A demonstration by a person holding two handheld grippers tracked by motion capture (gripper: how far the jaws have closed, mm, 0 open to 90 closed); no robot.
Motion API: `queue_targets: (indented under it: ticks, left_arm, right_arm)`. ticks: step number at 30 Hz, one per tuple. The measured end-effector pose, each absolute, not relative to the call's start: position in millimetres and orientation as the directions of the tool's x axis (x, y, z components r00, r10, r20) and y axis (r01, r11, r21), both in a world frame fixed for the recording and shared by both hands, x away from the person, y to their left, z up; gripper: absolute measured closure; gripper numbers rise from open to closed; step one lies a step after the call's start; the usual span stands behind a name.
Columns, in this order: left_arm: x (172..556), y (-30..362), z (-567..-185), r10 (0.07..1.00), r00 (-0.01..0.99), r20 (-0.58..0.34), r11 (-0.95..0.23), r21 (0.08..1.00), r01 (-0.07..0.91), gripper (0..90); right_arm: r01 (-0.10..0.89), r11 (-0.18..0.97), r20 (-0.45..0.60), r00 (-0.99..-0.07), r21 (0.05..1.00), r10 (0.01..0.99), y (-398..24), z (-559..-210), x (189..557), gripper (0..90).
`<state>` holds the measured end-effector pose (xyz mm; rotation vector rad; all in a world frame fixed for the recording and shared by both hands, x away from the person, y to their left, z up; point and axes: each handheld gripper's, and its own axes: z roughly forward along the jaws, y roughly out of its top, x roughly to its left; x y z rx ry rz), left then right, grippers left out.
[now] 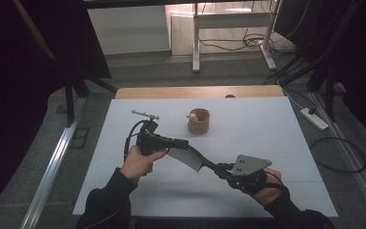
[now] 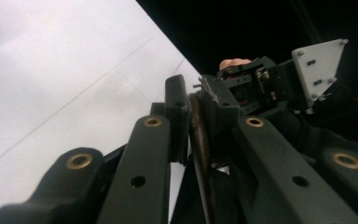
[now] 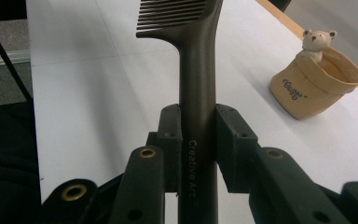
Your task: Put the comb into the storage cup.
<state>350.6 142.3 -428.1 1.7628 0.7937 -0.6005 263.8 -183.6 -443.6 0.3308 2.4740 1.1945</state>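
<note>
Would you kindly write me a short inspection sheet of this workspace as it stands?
Surface: white table, wooden strip along its far edge.
Job's things: dark comb, held off the table between both tongs.
Clutter: tan cup with a bear figure; small metal piece.
Grippers: left tongs shut on the comb's toothed end; right tongs shut on its handle.
Cables: black cable loops from left tongs.
Surroundings: power strip and floor cables.

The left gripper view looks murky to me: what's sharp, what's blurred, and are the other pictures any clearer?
Left gripper view: the comb edge between the jaws is soft and dark, the white table washed out. Right gripper view: comb handle lettering sharp, bear cup clear. High view: dim, dark surroundings.
</note>
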Motion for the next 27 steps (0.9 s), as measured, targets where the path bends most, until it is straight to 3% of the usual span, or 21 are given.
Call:
queue_targets:
  ticks: [18,27]
  left_arm:
    - [353.1,144.0,-432.3,0.204,0.624,-0.754,-0.179,0.598,0.781,83.6]
    - [354.1,147.9,-430.6,0.239,0.638,-0.732,-0.171,0.615,0.770,83.6]
  right_arm:
    - [0.043,0.621,-0.246,-0.895,0.782,0.372,-181.3,-446.3,265.9,71.1]
    - [0.074,0.610,-0.213,-0.898,0.789,0.385,-182.4,-445.9,269.0,58.7]
